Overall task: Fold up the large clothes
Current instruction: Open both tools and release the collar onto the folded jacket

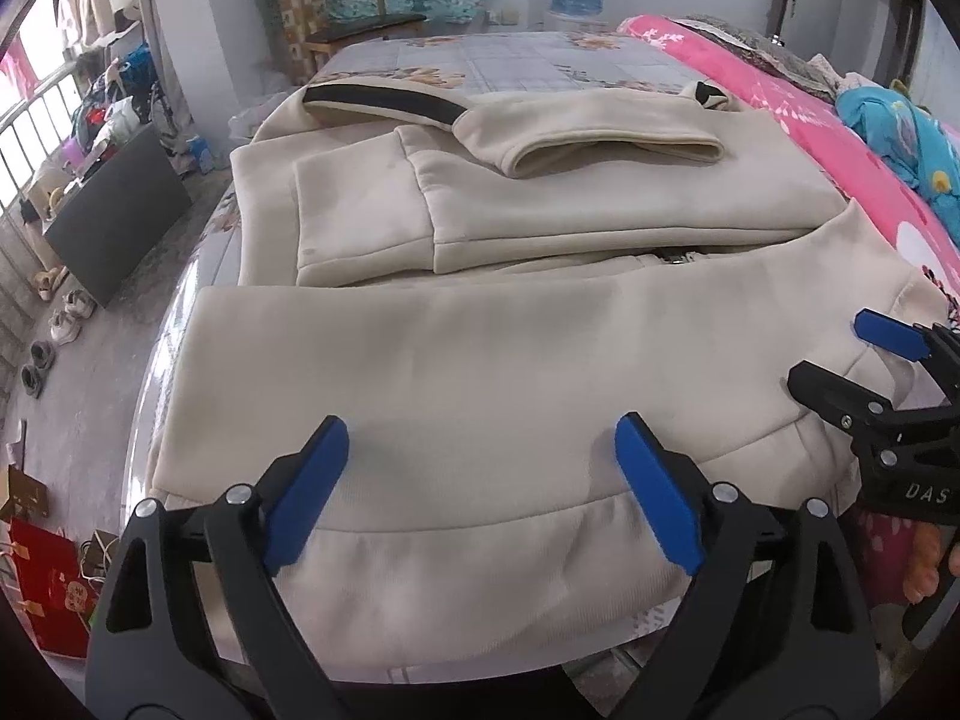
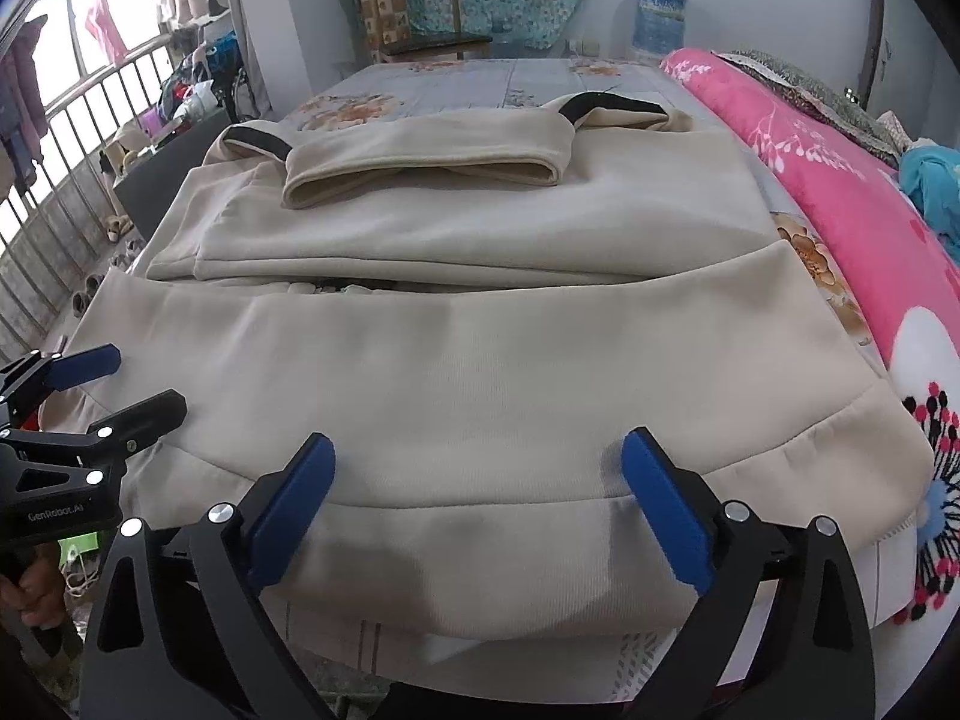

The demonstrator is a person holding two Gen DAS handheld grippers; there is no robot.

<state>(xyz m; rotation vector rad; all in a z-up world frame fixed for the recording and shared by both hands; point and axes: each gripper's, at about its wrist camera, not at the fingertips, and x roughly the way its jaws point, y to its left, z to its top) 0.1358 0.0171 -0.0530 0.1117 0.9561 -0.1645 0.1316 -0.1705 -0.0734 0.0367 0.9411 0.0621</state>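
Note:
A large cream jacket [image 1: 480, 330] [image 2: 480, 348] lies partly folded on the bed. Its sleeve [image 1: 600, 132] [image 2: 420, 156] with a black stripe is laid across the upper part. The lower half is folded up, with its ribbed hem nearest me and a zip [image 1: 678, 258] showing in the gap. My left gripper [image 1: 480, 426] [image 2: 144, 378] hovers open over the left part of the hem, nothing between its blue pads. My right gripper [image 2: 479, 441] [image 1: 834, 348] stands open over the right part of the hem, also holding nothing.
The bed has a floral grey sheet [image 1: 510, 60]. A pink quilt [image 1: 810, 138] [image 2: 840, 180] runs along its right side. Left of the bed are a dark board [image 1: 120, 210], shoes [image 1: 60, 324] on the floor and a window railing. A wooden chair [image 1: 354, 12] stands beyond the bed.

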